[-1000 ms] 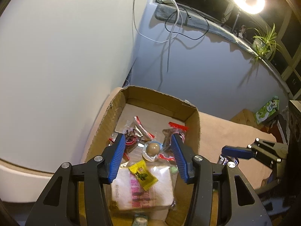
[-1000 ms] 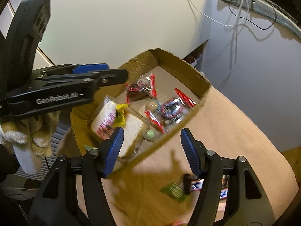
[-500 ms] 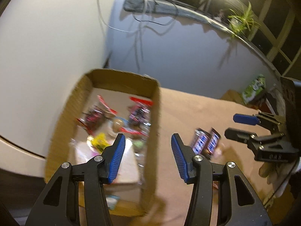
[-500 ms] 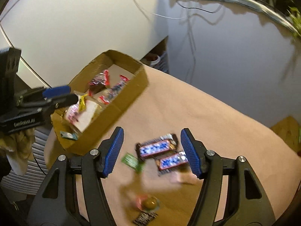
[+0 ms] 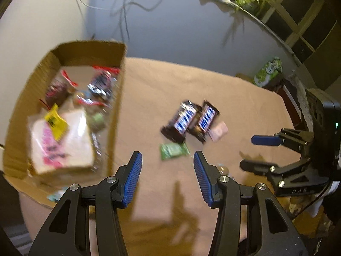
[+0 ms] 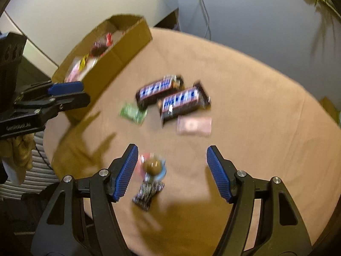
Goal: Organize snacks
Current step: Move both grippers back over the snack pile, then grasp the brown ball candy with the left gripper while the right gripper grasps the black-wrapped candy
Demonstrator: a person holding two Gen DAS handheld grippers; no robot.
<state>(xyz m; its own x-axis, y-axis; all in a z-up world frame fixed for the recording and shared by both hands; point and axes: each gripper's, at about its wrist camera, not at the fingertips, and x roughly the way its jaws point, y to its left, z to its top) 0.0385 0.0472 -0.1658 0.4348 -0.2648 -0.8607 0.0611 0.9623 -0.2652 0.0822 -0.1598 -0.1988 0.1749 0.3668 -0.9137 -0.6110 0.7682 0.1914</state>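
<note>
Your cardboard box [image 5: 119,98] sits at the left of the left wrist view and already holds a fair share: a white-and-pink packet [image 5: 61,140], a yellow sachet [image 5: 55,122] and several red-trimmed wrappers, all blurred. Judging by that, you are partway through. Still loose on the tan tabletop [image 5: 223,89] are two dark chocolate bars [image 6: 172,98] with blue-and-white lettering lying side by side, a green packet [image 6: 132,113] just left of them, a pale pink packet [image 6: 194,125] just below the right-hand bar, a round brown sweet in a blue-and-pink wrapper [image 6: 152,166], and a small black-and-white wrapper [image 6: 147,194] touching it.

Your right gripper [image 6: 170,170] holds nothing; its jaws have just been opening and stand wide. The brown sweet lies between them, close to the left pad, which does not press on it. It looks like your nearest pick.

Your left gripper [image 5: 167,179] is also empty, jaws moderately apart and just closing a little. The green packet lies just above its tips, the chocolate bars farther up.
</note>
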